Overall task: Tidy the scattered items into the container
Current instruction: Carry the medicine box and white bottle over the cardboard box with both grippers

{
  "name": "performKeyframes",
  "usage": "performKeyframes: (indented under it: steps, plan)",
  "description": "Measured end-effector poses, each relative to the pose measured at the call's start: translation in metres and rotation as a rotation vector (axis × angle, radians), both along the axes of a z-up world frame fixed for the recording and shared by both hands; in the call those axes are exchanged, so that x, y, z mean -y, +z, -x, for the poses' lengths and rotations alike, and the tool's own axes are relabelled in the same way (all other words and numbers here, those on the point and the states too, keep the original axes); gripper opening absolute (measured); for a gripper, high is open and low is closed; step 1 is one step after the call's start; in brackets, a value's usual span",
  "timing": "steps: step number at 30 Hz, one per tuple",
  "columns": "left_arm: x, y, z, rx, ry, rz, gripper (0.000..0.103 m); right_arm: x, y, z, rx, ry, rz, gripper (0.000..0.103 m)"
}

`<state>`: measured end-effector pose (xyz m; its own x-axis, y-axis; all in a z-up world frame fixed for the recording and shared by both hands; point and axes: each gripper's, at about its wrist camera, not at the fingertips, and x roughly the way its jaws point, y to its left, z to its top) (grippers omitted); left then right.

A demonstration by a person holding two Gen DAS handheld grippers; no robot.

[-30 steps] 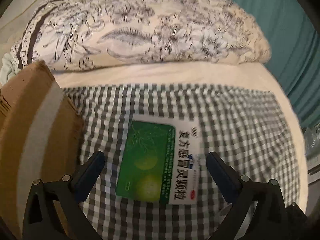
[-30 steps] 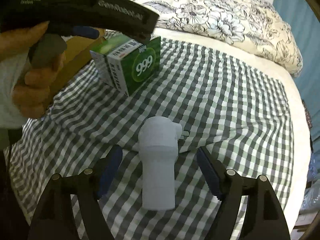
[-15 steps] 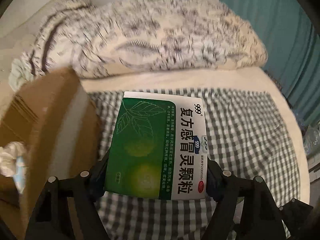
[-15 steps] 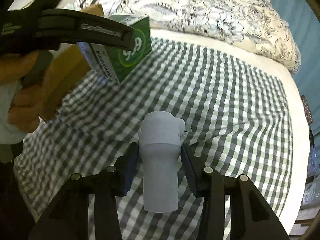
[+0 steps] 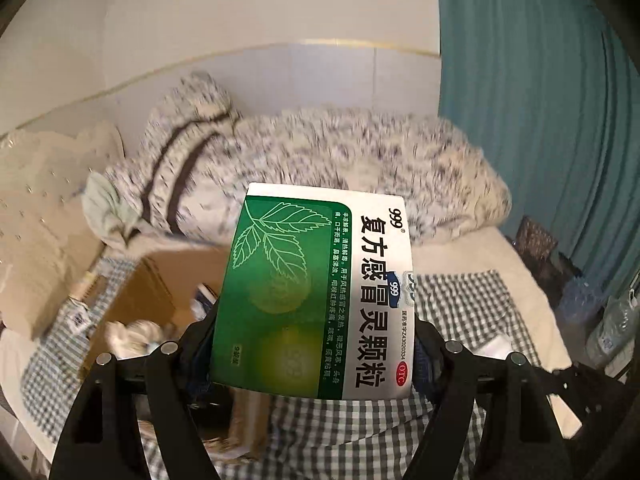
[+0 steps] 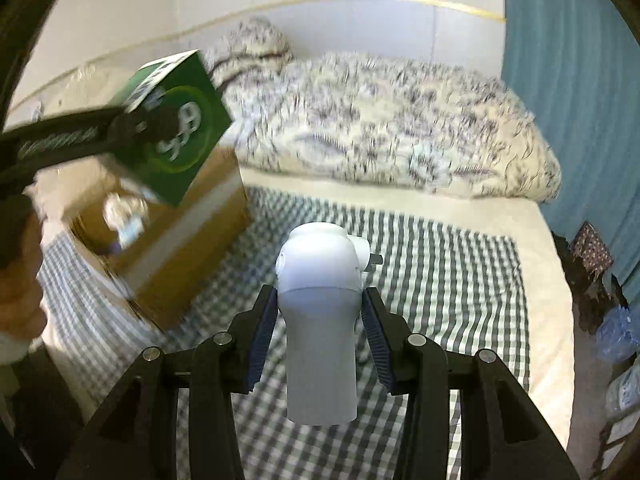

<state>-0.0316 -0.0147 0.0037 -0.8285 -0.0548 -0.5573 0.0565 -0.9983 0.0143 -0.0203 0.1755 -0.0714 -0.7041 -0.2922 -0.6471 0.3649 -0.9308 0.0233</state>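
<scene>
The left gripper squeezes a green medicine box between its jaws, up above the open cardboard box. The right gripper has its jaws pressed on a white bottle, over the checked cloth.

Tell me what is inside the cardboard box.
Inside the cardboard box lies a crumpled whitish bundle. The green medicine box covers part of the opening, and blur hides the rest.
</scene>
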Motion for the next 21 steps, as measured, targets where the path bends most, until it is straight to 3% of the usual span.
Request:
performKeyframes:
  steps: [7, 10, 14, 21]
  plan:
    - [0.028, 0.045, -0.052, -0.101, 0.052, 0.032, 0.078, 0.020, 0.052, -0.025, -0.091, 0.018, 0.043, 0.043]
    - [0.040, 0.048, -0.065, -0.113, 0.086, 0.068, 0.079, 0.030, 0.071, -0.035, -0.128, 0.034, 0.063, 0.043]
    - [0.058, 0.048, -0.077, -0.108, 0.123, 0.032, 0.079, 0.048, 0.086, -0.044, -0.150, 0.075, 0.073, 0.043]
    - [0.078, 0.057, -0.089, -0.120, 0.185, 0.047, 0.079, 0.075, 0.102, -0.047, -0.166, 0.134, 0.096, 0.043]
